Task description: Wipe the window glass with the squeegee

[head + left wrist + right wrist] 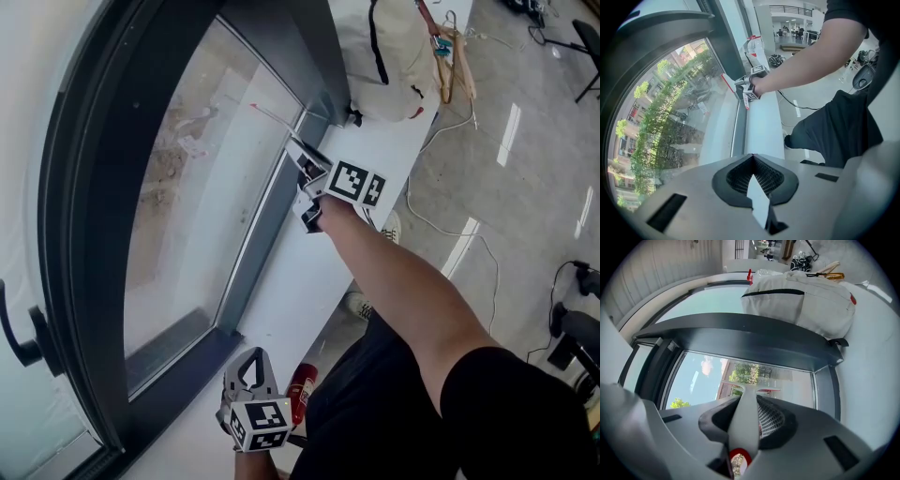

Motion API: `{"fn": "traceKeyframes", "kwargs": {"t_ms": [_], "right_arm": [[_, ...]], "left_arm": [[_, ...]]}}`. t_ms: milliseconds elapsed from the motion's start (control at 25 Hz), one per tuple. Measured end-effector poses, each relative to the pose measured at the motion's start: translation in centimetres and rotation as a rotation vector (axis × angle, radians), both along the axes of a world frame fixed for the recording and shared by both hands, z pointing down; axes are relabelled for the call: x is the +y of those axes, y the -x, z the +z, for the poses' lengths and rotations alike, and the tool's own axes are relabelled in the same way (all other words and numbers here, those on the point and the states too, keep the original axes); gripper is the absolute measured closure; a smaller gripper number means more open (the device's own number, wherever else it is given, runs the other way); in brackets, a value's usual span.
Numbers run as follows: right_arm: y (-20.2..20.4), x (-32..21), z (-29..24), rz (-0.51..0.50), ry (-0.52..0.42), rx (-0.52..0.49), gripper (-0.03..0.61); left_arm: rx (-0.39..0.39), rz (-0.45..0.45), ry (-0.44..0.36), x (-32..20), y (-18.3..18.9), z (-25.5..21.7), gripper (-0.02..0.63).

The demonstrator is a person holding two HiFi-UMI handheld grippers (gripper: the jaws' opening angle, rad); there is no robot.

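Observation:
The squeegee (275, 116) is thin and white with a red-edged blade, and it rests against the window glass (197, 187) near the pane's far right corner. My right gripper (300, 157) is shut on its handle, just above the white sill (309, 272). In the right gripper view the white handle (746, 420) runs up between the jaws to the blade (757, 391) on the glass. My left gripper (251, 364) hangs low at the near end of the sill, shut and empty; its tips (751, 157) meet. The left gripper view also catches the right gripper (751, 86).
A white bag (389, 56) lies on the far end of the sill with wooden hangers (457, 61) beside it. A red bottle (300, 392) sits by my left gripper. The dark window frame (272, 216) borders the pane. Cables (448, 234) trail over the floor at the right.

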State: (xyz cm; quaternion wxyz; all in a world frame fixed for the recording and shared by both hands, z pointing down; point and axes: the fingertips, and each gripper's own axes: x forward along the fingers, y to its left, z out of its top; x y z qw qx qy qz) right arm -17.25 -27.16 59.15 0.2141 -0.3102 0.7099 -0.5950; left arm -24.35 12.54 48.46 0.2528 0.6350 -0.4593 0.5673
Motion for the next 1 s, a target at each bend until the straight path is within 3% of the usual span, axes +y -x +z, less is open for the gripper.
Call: {"fn": "traceKeyframes", "kwargs": {"t_ms": [1000], "right_arm": [[9.0,17.4,0.5,-0.173,-0.002,0.0,0.491]], "left_arm": [[-0.004,-0.039,-0.032,11.3,3.7,0.7,0.614]]}}
